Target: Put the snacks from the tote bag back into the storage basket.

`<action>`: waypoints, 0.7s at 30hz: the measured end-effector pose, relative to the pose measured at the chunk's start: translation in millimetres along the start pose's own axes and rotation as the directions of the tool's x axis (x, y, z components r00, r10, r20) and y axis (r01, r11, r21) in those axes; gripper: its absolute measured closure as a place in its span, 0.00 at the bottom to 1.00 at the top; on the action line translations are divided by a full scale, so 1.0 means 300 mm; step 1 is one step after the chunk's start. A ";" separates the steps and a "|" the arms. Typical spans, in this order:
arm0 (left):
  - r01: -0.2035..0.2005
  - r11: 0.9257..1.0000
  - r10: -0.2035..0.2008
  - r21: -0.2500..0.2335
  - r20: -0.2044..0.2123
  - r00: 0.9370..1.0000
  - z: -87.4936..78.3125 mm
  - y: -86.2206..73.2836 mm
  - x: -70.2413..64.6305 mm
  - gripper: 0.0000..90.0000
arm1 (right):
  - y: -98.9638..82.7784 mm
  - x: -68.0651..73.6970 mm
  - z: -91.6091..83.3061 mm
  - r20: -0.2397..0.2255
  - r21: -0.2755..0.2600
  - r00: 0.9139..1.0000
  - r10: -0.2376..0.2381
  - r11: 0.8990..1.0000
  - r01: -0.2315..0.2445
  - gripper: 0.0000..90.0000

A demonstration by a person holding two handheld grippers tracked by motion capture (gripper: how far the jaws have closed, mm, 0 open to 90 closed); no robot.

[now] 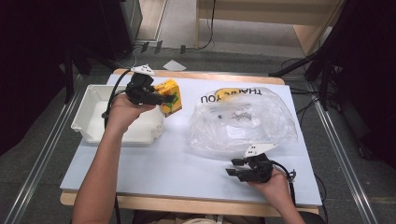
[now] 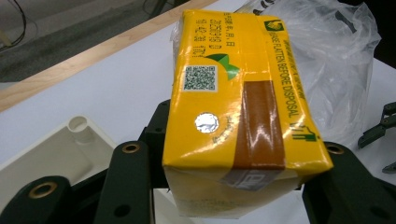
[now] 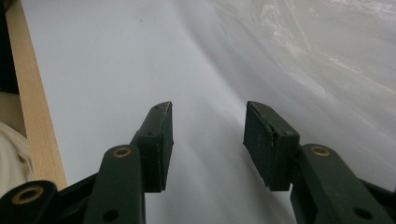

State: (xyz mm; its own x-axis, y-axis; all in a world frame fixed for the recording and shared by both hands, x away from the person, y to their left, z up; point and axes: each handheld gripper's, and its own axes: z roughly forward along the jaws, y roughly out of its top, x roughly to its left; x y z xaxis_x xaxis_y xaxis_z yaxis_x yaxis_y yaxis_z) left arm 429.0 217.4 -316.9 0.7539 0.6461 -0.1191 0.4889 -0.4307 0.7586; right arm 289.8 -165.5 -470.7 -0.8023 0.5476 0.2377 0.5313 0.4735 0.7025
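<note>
One table [image 1: 154, 158], white-topped with a pale wooden edge. One clear plastic bag [image 1: 243, 122], crumpled, lying on the right half, dark lettering near its far rim, a few small dark bits inside. One white tray [image 1: 88, 116], rectangular, sitting at the left edge. One yellow carton [image 1: 169, 96], held up off the tabletop just beside the tray's right rim, between tray and bag. Two grippers, one per hand.

Carton's long axis running away from the left gripper [image 1: 161, 98], far end aimed toward the bag and the table's far right, tilted a little in the high view. In the left gripper view, carton [image 2: 233, 107] with its broad printed face up: QR code, round foil seal, brown stripe, line of green lettering along one edge.

Left gripper clamped on the carton's near end, one black jaw against each side. Right gripper [image 1: 233, 167] low at the near right of the table, just short of the bag's near edge, jaws standing apart over bare white surface, nothing between the pads [image 3: 161, 140].
</note>
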 end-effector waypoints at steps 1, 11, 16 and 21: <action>0.003 1.000 -0.003 -0.003 -0.005 1.000 -0.002 -0.001 0.003 0.59 | 0.000 0.000 0.001 0.000 0.001 1.000 -0.001 1.000 0.001 0.60; 0.009 1.000 -0.009 -0.002 -0.053 0.999 -0.020 -0.017 0.048 0.59 | 0.001 0.007 0.002 -0.001 -0.009 1.000 -0.017 1.000 0.017 0.60; 0.026 1.000 -0.026 -0.006 -0.065 0.998 -0.023 -0.025 0.075 0.59 | -0.002 0.011 0.001 -0.001 -0.003 1.000 -0.013 1.000 0.013 0.60; 0.036 0.999 -0.037 -0.023 -0.084 0.996 -0.028 -0.039 0.104 0.59 | -0.004 0.012 0.001 0.000 -0.007 1.000 -0.009 1.000 0.009 0.60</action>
State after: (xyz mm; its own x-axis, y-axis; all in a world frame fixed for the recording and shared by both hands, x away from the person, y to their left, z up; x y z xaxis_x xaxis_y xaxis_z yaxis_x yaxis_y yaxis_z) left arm 443.1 247.8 -324.1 0.6957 0.7122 -0.0934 0.5051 -0.3925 0.7687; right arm 286.3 -163.9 -470.9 -0.8071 0.5433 0.2309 0.5220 0.4740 0.7091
